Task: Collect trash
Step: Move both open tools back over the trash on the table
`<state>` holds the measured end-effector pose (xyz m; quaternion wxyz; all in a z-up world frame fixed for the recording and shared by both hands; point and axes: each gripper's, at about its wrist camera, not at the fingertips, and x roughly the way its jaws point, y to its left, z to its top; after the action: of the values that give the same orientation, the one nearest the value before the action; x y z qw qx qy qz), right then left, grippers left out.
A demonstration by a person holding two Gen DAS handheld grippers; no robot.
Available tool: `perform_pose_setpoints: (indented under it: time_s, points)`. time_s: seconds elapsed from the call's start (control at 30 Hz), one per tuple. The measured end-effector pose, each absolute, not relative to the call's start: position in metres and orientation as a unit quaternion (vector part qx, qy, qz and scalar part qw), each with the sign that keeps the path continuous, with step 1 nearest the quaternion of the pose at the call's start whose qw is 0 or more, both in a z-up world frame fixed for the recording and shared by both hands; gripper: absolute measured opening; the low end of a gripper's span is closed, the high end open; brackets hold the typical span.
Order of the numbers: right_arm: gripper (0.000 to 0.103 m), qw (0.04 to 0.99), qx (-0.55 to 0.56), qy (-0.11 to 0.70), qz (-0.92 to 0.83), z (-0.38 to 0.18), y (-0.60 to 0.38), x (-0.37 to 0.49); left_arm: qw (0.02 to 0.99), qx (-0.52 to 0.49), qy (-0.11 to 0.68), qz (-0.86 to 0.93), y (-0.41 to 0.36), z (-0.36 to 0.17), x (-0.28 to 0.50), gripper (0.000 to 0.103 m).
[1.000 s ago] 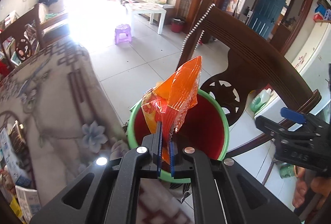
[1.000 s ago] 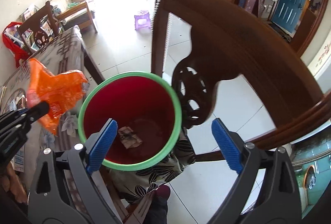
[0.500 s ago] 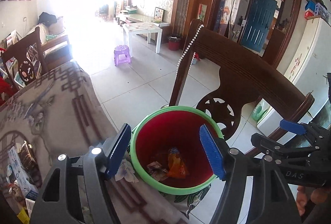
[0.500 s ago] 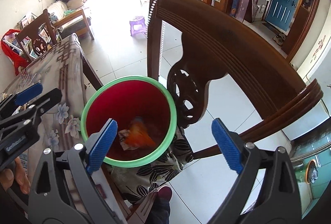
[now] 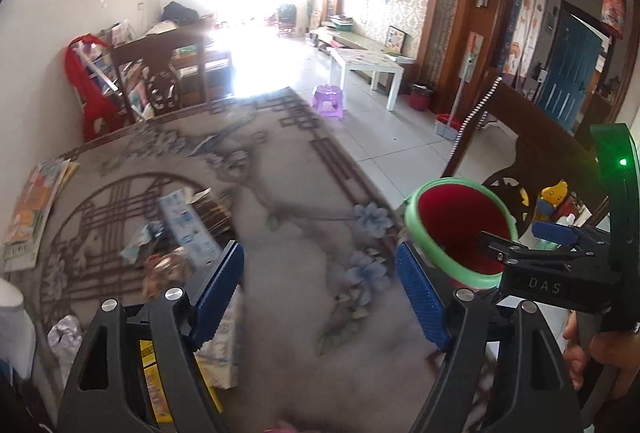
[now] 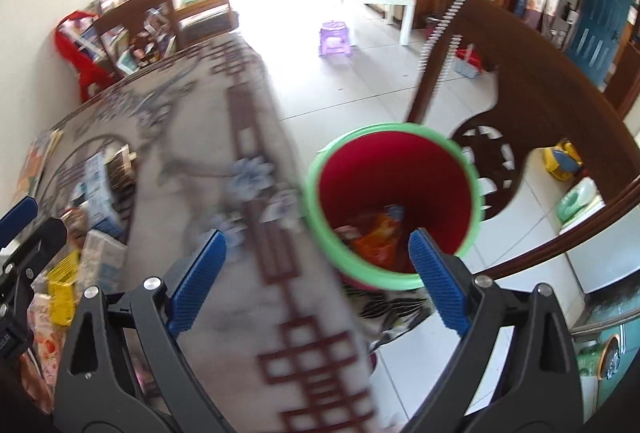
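A red bin with a green rim [image 6: 390, 201] stands beside the table's right edge; it also shows in the left wrist view [image 5: 460, 229]. An orange wrapper [image 6: 374, 237] lies inside it with other scraps. My left gripper [image 5: 320, 297] is open and empty above the patterned tablecloth [image 5: 280, 193]. Wrappers and small cartons [image 5: 176, 233] lie on the cloth to its left. My right gripper [image 6: 318, 273] is open and empty over the table's edge, near the bin's rim. More trash [image 6: 80, 257] lies at the left of the right wrist view.
A dark wooden chair [image 6: 540, 121] stands right behind the bin. Magazines [image 5: 36, 209] lie at the table's far left. A white cylinder [image 5: 14, 329] stands at the near left. A purple stool [image 5: 328, 101] and white coffee table [image 5: 372, 63] are on the tiled floor beyond.
My left gripper opened and dropped the orange wrapper into the bin, then swung left over the table. My right gripper also shifted left toward the table.
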<state>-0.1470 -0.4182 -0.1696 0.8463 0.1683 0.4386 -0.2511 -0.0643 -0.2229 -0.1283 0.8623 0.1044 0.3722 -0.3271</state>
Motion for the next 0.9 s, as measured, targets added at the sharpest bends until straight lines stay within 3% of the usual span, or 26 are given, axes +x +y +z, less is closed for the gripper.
perform_pose_setpoints:
  time_s: [0.27, 0.57, 0.9]
  points:
    - [0.091, 0.850, 0.170, 0.452, -0.212, -0.185, -0.310, -0.120, 0.873, 0.089, 0.402, -0.260, -0.099, -0.152, -0.030, 0.079]
    - [0.094, 0.857, 0.166, 0.451, -0.185, -0.177, -0.252, -0.110, 0.880, 0.062, 0.448, -0.147, 0.009, -0.192, 0.035, 0.080]
    - [0.094, 0.843, 0.178, 0.454, -0.226, -0.170, -0.254, -0.118, 0.842, 0.042, 0.519, -0.143, 0.018, -0.236, 0.081, 0.080]
